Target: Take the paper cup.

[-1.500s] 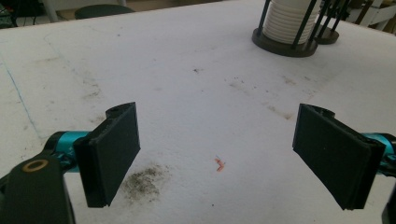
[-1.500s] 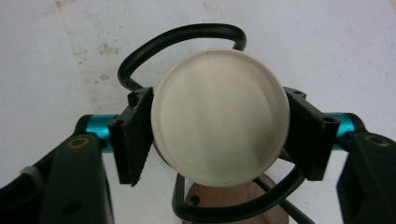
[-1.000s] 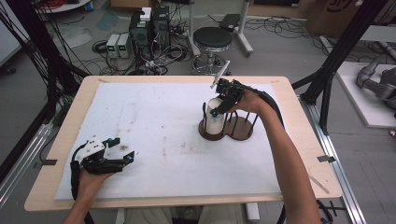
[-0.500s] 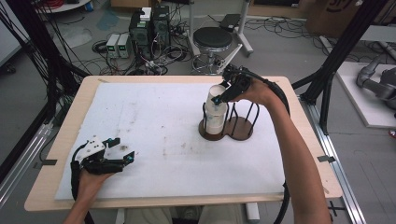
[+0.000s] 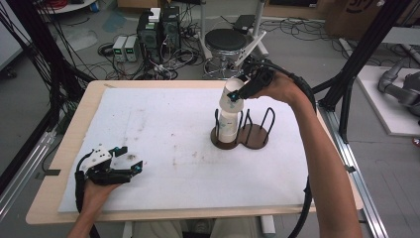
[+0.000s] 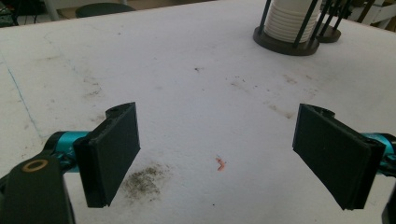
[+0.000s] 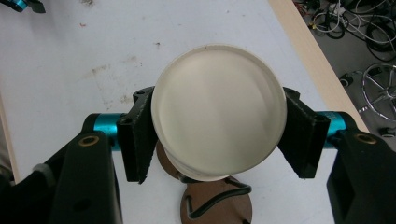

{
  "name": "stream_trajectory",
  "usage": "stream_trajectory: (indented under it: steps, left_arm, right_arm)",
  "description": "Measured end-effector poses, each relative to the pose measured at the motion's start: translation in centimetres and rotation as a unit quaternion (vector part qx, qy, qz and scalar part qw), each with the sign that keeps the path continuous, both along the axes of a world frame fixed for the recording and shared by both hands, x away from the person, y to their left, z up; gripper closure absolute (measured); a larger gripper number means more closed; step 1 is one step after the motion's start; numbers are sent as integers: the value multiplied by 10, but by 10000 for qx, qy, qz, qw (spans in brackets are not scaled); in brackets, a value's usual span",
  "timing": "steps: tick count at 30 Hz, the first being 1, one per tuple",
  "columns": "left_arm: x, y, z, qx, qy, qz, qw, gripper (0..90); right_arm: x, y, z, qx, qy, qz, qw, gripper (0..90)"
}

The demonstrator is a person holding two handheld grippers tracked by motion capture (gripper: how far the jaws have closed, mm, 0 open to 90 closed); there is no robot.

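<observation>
Cup (image 7: 218, 112): smooth matt white paper. Holder base (image 5: 255, 137): dark wood, black wire rods. Table cover (image 5: 163, 129): white, matt, stained.

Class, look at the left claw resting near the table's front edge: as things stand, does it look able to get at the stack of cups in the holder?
Probably yes. The left claw is open, holds nothing, and bare table lies between it and the stack of cups. The right claw holds a lifted cup just above, which might crowd it.

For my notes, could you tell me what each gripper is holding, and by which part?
The right gripper holds a white cup by its opposite sides, near the rim. The left gripper holds nothing.
</observation>
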State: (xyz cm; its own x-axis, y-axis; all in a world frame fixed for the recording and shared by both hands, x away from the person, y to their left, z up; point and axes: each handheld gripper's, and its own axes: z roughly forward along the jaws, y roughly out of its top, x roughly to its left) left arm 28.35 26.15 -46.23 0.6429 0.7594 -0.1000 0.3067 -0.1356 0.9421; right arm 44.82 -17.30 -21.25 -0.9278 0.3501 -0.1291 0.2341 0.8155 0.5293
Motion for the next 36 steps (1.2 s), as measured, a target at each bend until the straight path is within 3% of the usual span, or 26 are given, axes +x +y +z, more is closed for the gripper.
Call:
stream_trajectory:
  steps: [9,14,25,31,36]
  left_arm:
    - [0,0,0,-8,-10,-6,10000,147]
    - [0,0,0,18,-6,-19,10000,147]
    - [0,2,0,-96,-25,-72,9999,147]
    - [1,2,0,-106,35,-70,9999,147]
    - [0,2,0,-114,-27,-79,9999,147]
  right_arm:
    - [-17,-8,-2,213,-66,117,9997,367]
    - [-42,-20,-9,579,-41,204,9981,368]
    - [-76,-32,-23,931,-58,394,9949,369]
    - [-93,-34,-38,1123,-59,558,9921,368]
    - [-108,-37,-57,1312,-55,704,9888,368]
